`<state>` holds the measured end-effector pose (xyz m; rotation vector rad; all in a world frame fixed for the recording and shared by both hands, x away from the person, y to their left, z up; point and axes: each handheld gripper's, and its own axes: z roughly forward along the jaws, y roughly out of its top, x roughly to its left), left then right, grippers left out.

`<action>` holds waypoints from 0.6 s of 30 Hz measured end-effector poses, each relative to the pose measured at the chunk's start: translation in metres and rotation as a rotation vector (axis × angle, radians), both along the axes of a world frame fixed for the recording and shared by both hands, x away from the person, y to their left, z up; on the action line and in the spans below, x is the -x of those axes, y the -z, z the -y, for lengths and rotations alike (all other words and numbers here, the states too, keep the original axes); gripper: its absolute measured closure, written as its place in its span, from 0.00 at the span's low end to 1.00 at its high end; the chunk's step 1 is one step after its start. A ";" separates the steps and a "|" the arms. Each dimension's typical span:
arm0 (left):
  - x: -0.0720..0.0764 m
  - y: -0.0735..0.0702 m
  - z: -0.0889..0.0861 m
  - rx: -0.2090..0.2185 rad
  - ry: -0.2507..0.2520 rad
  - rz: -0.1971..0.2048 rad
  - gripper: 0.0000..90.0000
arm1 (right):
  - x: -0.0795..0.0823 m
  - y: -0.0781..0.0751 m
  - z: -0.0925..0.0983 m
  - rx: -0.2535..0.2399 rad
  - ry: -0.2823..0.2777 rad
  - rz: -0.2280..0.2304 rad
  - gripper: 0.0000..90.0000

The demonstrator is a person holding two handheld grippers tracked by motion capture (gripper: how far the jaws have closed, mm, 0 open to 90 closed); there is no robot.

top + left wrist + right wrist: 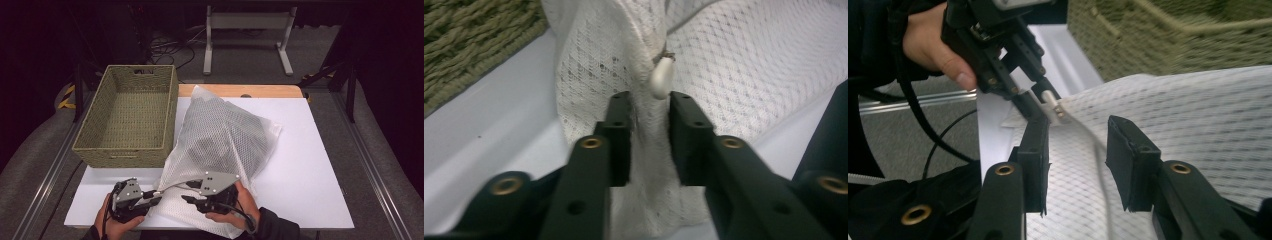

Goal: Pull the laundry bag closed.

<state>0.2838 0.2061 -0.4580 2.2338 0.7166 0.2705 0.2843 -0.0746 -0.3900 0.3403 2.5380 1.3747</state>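
Note:
A white mesh bag (220,135) with dark clothes inside lies on the white table (310,165). At its near left corner sits a white zipper pull (661,77), seen from the other side as the pull (1050,102). My left gripper (155,195) points right at that corner, and a gathered fold of the mesh (649,165) is pinched between its pads just short of the pull. My right gripper (187,191) rests over the bag's near edge, pointing left. The right gripper (1078,130) is open above the mesh, and the zipper line runs between its jaws.
A woven green basket (130,115) stands empty at the table's left, touching the bag's side. A wooden strip (240,90) runs along the table's far edge. Metal rails flank the table and a white frame stands on the floor beyond. Bare table lies right of the bag.

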 end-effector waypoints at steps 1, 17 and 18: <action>0.002 -0.001 0.002 -0.005 0.009 0.009 0.90 | 0.000 0.002 -0.004 0.011 -0.007 -0.006 0.67; 0.014 -0.007 0.016 0.074 0.091 -0.003 0.98 | -0.012 0.015 -0.064 0.101 -0.076 -0.038 0.69; 0.014 -0.007 0.016 0.079 0.092 -0.004 0.98 | -0.013 0.016 -0.066 0.099 -0.081 -0.044 0.69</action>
